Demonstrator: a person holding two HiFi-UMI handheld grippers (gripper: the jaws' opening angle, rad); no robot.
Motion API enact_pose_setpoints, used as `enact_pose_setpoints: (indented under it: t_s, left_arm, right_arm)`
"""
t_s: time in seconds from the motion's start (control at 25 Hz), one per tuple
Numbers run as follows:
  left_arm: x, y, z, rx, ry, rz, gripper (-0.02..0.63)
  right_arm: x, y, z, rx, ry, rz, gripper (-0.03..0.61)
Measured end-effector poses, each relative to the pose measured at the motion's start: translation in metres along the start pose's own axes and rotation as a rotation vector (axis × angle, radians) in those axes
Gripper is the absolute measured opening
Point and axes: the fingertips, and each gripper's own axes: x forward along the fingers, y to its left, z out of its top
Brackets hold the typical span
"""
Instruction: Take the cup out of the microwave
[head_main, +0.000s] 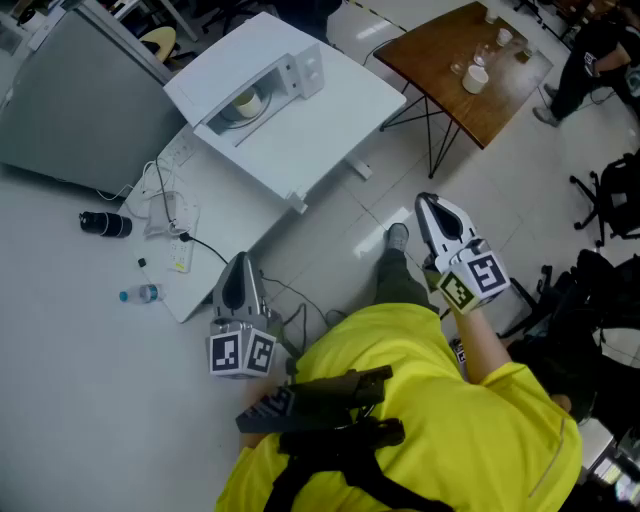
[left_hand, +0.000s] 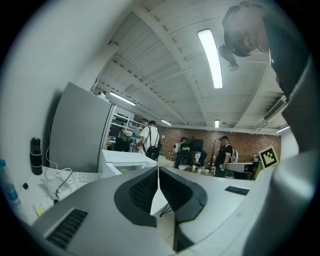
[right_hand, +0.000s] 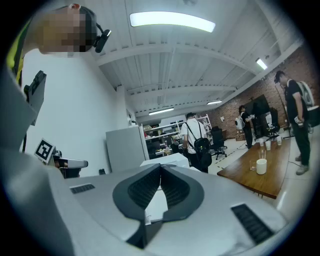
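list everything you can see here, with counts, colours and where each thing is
microwave: 1, white, on the white table
cup: 1, pale, inside the microwave
white table: 1, white, top centre
wooden table: 1, brown, top right
mug: 1, white, on the wooden table
cabinet: 1, grey, top left
flask: 1, black, lying at left
water bottle: 1, clear with a blue cap, lying below the flask
cables: a tangle, white and black, beside the flask
bystander: 1, in black, top right corner
left gripper: 1, grey, shut, empty, lower left
right gripper: 1, white, shut, empty, right of centre
shirt: 1, yellow, bottom
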Motion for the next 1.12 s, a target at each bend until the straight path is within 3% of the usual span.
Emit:
enact_pose_setpoints:
  t_s: [0.2, 0.52, 0.8, 0.88, 0.96, 1.08, 1.12]
  left_arm:
    - [0.097, -0.020, -0.004, -0.008, 0.012, 0.051, 0.005]
    - [0.228, -0.041, 0.003, -0.074, 0.000, 0.270, 0.006]
    - [0.279, -0.052, -0.003, -0.094, 0.010, 0.352, 0.016]
    - [0.298, -0.047, -0.006, -0.055, 0.001, 0.357, 0.100]
    - [0.314, -0.037, -0.016, -0.027, 0.004, 0.380, 0.110]
    - [0.349, -0.025, -0.045, -0.082, 0.029, 0.371, 0.222]
    - [0.364, -0.023, -0.054, -0.094, 0.035, 0.358, 0.311]
  right_arm:
    - [0.078, -0.080, 0.024, -0.010, -0.001, 0.079, 0.006]
    - [0.222, -0.180, 0.056, -0.024, 0.112, 0.347, 0.006]
    - [0.295, -0.190, 0.041, -0.029, 0.213, 0.500, 0.006]
    - [0.305, -0.183, 0.039, -0.028, 0.230, 0.509, 0.006]
    - [0.303, -0.174, 0.038, -0.025, 0.245, 0.521, 0.006]
    - [0.298, -0.172, 0.034, -0.053, 0.276, 0.540, 0.006]
    - [0.300, -0.176, 0.033, -0.062, 0.284, 0.535, 0.006]
